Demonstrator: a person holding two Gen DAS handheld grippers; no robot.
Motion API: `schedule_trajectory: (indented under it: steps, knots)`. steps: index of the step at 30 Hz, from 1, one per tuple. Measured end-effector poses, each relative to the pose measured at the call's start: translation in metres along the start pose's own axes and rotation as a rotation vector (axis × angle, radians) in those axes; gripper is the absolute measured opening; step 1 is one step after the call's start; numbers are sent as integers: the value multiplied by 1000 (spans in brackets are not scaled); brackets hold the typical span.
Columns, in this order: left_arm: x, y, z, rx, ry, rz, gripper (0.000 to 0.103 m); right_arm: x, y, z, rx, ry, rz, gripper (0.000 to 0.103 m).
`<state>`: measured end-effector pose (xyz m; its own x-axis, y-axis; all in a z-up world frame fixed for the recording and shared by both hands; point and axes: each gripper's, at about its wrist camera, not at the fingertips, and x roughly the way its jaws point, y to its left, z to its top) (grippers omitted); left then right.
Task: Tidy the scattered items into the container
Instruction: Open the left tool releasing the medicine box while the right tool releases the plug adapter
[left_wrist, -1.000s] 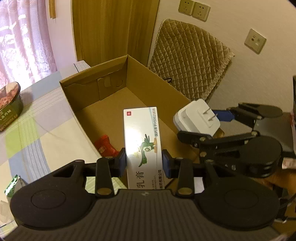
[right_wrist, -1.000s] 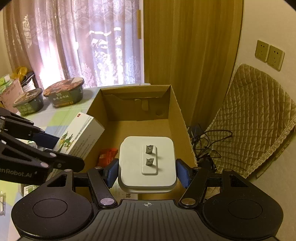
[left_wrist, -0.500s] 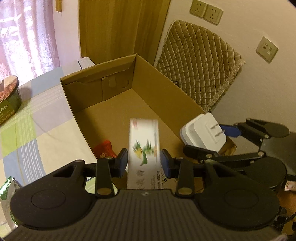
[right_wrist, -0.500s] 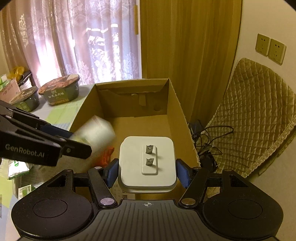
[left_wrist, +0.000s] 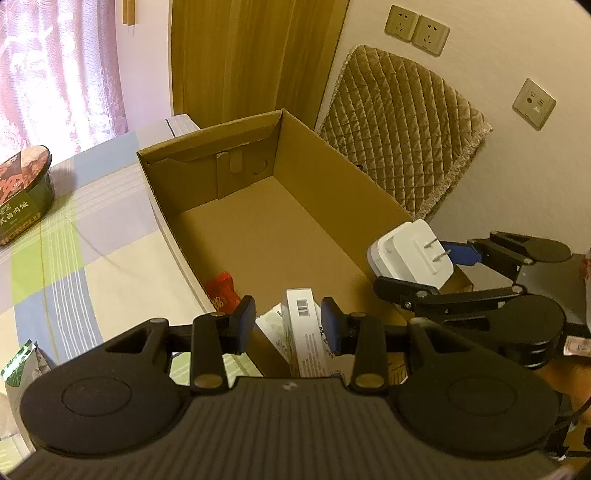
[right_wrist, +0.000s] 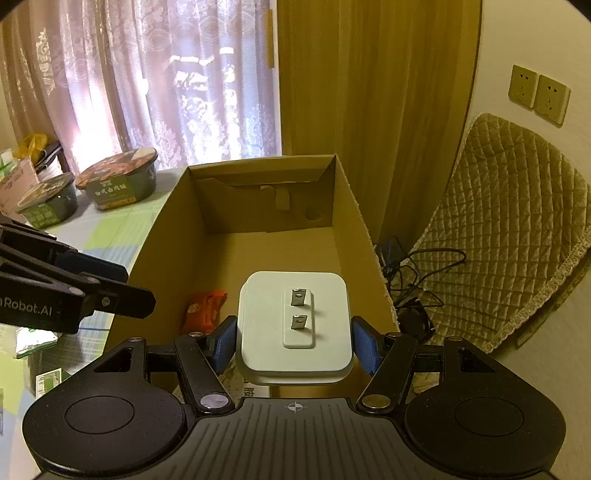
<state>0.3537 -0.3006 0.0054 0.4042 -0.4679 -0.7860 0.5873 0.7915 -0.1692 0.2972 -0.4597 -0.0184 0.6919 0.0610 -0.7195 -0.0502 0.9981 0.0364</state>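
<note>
Cardboard box (left_wrist: 334, 173) holds medicine carton (left_wrist: 304, 325); right tongs (right_wrist: 294, 341) grip charger (right_wrist: 293, 321).

The bench (left_wrist: 92, 258) wears a checked cloth of green, blue and cream. An open cardboard box (left_wrist: 236, 122) stands on it at the far edge. Two noodle bowls (right_wrist: 118, 181) sit side by side well left of the box. Small green-and-white packets (right_wrist: 35, 341) lie near the front left.
</note>
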Motion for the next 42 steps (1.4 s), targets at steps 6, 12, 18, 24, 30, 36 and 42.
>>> schedule_trajectory:
  steps: [6,12,18,24,30,36,42]
  knots:
    - [-1,1,-3,4,0,0,33,2,2,1,-5,6,0,67]
    - [-5,3,-5,4,-6,-1,33,3,3,2,-12,7,-1,67]
    - [-8,6,-4,-6,-13,0,33,10,7,5,-39,29,14,67]
    - [-11,10,-8,-17,-14,2,33,18,7,2,-47,34,-12,67]
    - [-15,15,-12,-28,-20,4,33,16,7,-1,-35,36,-11,67]
    - [-23,16,-18,-37,-24,5,34,9,9,-1,-30,28,-9,67]
    - [-38,20,-26,-50,-32,15,34,-4,14,0,-36,13,-12,67]
